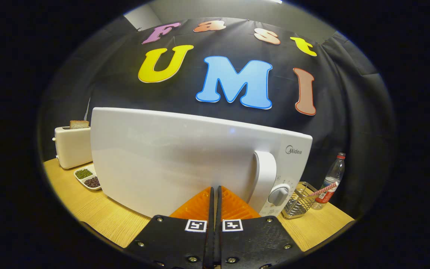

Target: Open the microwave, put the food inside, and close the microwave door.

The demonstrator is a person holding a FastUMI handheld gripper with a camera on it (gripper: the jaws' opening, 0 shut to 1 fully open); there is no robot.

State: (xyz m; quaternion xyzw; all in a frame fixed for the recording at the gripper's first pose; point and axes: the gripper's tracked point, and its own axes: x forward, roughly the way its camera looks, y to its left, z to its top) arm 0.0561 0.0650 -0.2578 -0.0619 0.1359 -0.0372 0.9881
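Observation:
A white microwave (185, 157) stands on the wooden table straight ahead, its door closed. The door's white handle (265, 175) runs upright near the right side, with a round knob (279, 195) just right of it. My gripper (215, 188) is shut, the two orange fingers (200, 205) pressed together with nothing between them. The fingertips sit right at the lower front of the microwave door, left of the handle. Whether they touch the door I cannot tell.
A cream toaster (72, 147) with a slice of bread (79, 124) stands left of the microwave. In front of it lies a white dish of beans (88, 177). Right of the microwave are a wire basket (300, 205) and a plastic bottle (330, 181).

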